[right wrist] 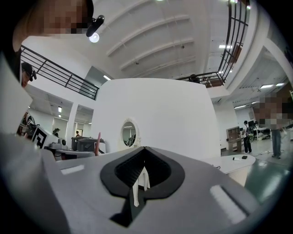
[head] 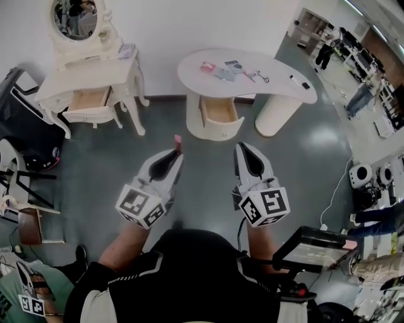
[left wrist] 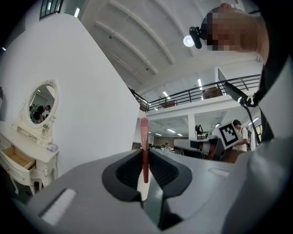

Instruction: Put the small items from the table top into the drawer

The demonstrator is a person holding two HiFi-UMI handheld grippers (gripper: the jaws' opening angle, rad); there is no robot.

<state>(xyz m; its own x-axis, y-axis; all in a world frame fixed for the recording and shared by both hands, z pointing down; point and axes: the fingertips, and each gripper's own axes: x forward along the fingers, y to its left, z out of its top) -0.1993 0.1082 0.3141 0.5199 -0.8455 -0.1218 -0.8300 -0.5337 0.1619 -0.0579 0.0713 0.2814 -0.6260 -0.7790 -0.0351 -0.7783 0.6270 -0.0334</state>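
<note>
My left gripper (head: 176, 151) is held in the air over the floor, shut on a thin pink-red stick (head: 177, 140). In the left gripper view the stick (left wrist: 144, 137) stands upright between the closed jaws and pokes out above the tips. My right gripper (head: 242, 147) hovers beside it, shut with nothing held; its tips (right wrist: 144, 148) meet. Ahead stands the white oval table (head: 278, 91) with small items on top: a pink piece (head: 207, 65), a card (head: 233, 64), keys (head: 257, 76), a black item (head: 302, 82). Its drawer (head: 218, 111) is pulled open.
A white dressing table (head: 95, 76) with a round mirror (head: 76, 17) and an open drawer (head: 88, 99) stands at the left by the wall. Dark chairs (head: 19, 183) are at the far left. Grey floor lies between me and both tables.
</note>
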